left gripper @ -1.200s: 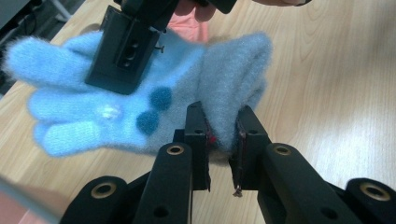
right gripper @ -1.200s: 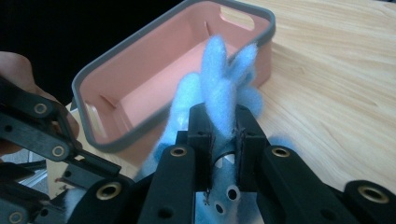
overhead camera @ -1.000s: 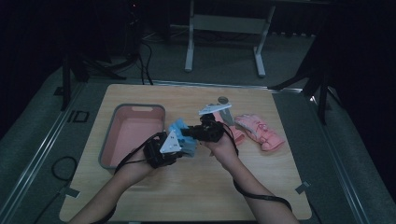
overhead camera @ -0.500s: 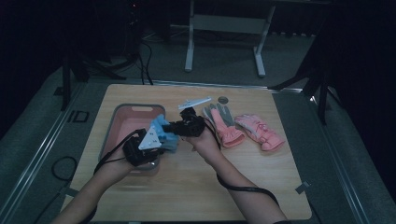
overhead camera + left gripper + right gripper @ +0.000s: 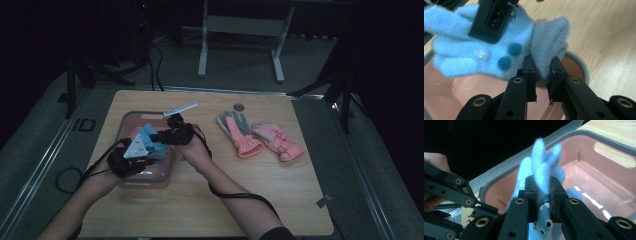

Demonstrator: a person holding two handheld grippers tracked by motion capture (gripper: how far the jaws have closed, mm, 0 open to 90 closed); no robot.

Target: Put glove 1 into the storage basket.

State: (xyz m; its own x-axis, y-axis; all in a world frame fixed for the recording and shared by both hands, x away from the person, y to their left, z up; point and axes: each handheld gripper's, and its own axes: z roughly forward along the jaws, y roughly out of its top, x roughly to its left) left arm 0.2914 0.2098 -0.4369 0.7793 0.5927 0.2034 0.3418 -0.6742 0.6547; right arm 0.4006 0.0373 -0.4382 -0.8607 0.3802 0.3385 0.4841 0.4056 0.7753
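Jaws of both the left gripper (image 5: 541, 82) and right gripper (image 5: 541, 195) are clamped on the fuzzy blue glove (image 5: 486, 52), held between them over the pink tub (image 5: 165, 175).

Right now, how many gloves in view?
3: a blue glove held by both grippers over the pink bin; a grey-pink glove and a pink glove on the table. More may be hidden.

Blue glove part-hidden, tub cut off

In the left gripper view the right gripper (image 5: 492, 20) covers part of the blue fleece glove (image 5: 474, 57), glove fingers run off the frame edge; cuff fold pinched between left gripper (image 5: 542, 75) pads, hidden there. Pink tub (image 5: 599, 182) cropped past right gripper (image 5: 542, 192); tub floor beneath glove unseen.
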